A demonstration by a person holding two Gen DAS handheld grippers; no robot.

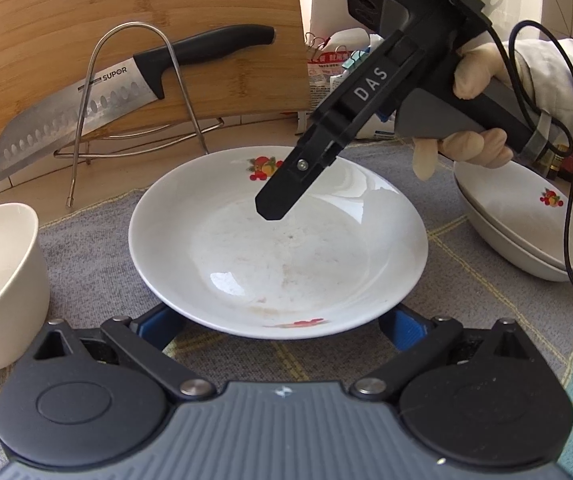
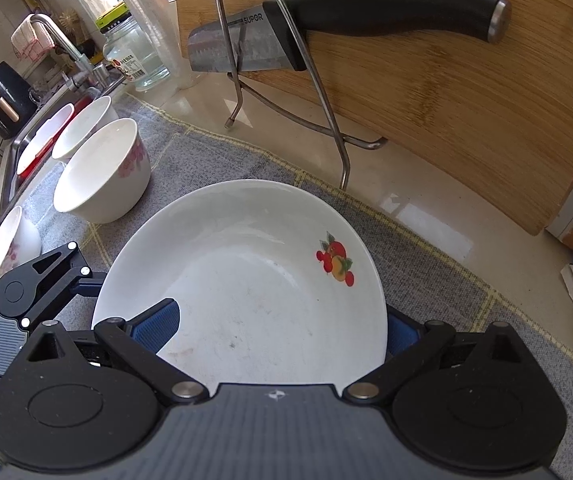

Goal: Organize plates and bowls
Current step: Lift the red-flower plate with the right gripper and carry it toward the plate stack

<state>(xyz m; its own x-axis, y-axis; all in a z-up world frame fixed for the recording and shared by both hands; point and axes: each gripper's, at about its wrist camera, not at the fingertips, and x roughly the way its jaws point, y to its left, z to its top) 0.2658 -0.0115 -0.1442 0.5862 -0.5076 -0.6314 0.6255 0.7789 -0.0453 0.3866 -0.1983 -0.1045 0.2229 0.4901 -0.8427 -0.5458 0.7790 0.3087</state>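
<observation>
**Q:** What's nearest to you?

**Me:** My left tool (image 1: 282, 330), low in the left wrist view. Its blue fingers (image 1: 158, 326) are spread wide, one on either side of the near rim of the plate (image 1: 246, 264), and they grip nothing. The plate lies straight ahead of it, in the middle of the frame, on the grey cloth (image 1: 86, 248) over the table.

**Q:** And the right tool?

**Me:** My right tool (image 2: 274, 328) is wide too. In its own view the left finger sits over the plate's inside and the right finger sits outside the rim, so it straddles the edge without pinching it. I'd say it is the nearer one for a grasp. It only needs to close across that rim.

**Q:** Which way does the plate point?

**Me:** It's round, so it has no long axis to line up with. It faces up, hollow side showing, and in the left view it looks flat. The fruit print (image 2: 336, 260) is toward the far rim in the left view and on the right side in the right view.

**Q:** What's farther out?

**Me:** A stack of matching plates (image 1: 526, 240) is at the right edge of the left view, well apart from this one. It's my guess for where this one goes. The bowls (image 2: 102, 168) stand in the upper left of the right view. Beyond them all, a cutting board (image 1: 126, 8) and a knife (image 1: 86, 112) lean in a wire rack (image 1: 134, 30).
</observation>
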